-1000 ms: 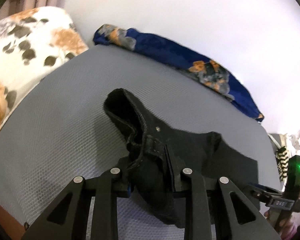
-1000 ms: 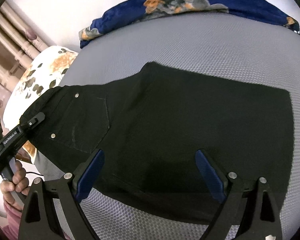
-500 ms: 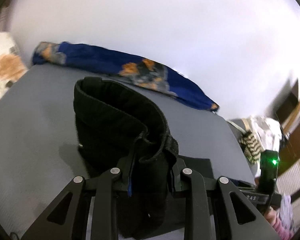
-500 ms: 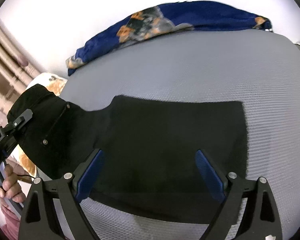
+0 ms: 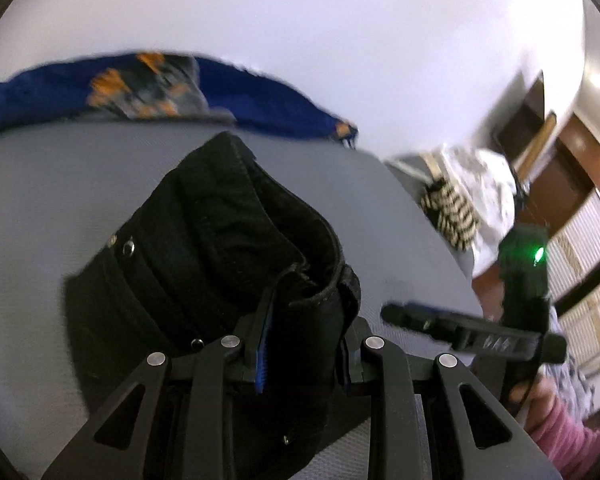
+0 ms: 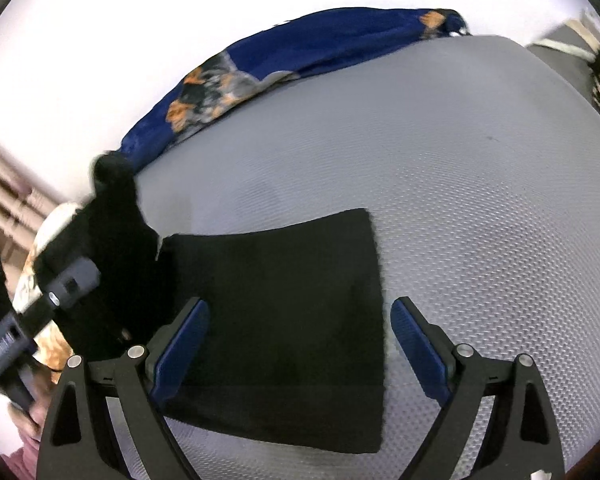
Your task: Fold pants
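Note:
Black pants [image 6: 280, 320] lie partly flat on the grey mattress [image 6: 460, 200]. Their waist end [image 5: 220, 248] is lifted and curled over, with a metal button showing. My left gripper [image 5: 304, 344] is shut on the waistband, which is bunched between its fingers. In the right wrist view the raised waist [image 6: 112, 240] hangs at the left. My right gripper [image 6: 300, 344] hovers just above the flat leg part. Its blue pads [image 6: 180, 352] stand wide apart and grip nothing. The right tool's handle [image 5: 520, 280], with a green light, is held by a hand in a pink sleeve.
A blue floral blanket [image 6: 280, 64] lies along the mattress's far edge against the white wall. A floral pillow [image 6: 32, 280] sits at the left behind the left tool. Off the mattress's right end lies a pile of laundry [image 5: 460, 192], with wooden cupboards beyond.
My left gripper has carried the waist end to the right, over the legs, and has rolled. The flat part of the pants looks shorter. My right gripper has shifted right, still open.

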`<action>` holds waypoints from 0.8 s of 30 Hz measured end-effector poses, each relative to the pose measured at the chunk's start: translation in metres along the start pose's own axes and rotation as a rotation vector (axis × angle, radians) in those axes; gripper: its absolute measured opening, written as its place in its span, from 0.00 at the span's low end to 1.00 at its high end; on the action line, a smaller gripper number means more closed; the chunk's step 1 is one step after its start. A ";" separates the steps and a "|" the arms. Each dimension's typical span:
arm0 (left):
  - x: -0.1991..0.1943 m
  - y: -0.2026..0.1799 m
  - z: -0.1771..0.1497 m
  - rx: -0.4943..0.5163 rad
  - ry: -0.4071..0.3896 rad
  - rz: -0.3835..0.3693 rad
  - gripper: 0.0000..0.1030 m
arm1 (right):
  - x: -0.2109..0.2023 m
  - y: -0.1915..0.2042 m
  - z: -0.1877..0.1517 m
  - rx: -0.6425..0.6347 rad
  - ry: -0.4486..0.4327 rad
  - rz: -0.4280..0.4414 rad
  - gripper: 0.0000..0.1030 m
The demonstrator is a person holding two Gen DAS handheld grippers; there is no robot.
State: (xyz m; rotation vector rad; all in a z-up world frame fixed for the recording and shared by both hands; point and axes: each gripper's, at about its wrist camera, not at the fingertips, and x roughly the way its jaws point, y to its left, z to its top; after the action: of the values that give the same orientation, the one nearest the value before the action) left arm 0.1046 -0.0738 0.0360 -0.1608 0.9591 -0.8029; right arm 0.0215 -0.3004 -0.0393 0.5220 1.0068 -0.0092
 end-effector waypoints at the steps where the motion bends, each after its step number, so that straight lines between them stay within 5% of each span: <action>1: 0.008 -0.003 -0.002 0.005 0.017 0.002 0.26 | -0.001 -0.004 0.001 0.007 0.000 0.003 0.88; 11: 0.081 -0.035 -0.047 0.164 0.165 0.070 0.26 | 0.005 -0.031 0.009 0.029 0.033 0.057 0.88; 20: 0.059 -0.043 -0.046 0.201 0.198 0.010 0.43 | 0.039 -0.037 0.015 0.068 0.149 0.293 0.84; 24: 0.025 -0.034 -0.049 0.186 0.150 -0.046 0.49 | 0.058 -0.039 0.019 0.066 0.207 0.364 0.79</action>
State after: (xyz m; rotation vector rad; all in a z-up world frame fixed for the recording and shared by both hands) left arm 0.0559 -0.1046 0.0062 0.0391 1.0185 -0.9521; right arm 0.0585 -0.3292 -0.0940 0.7720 1.1027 0.3423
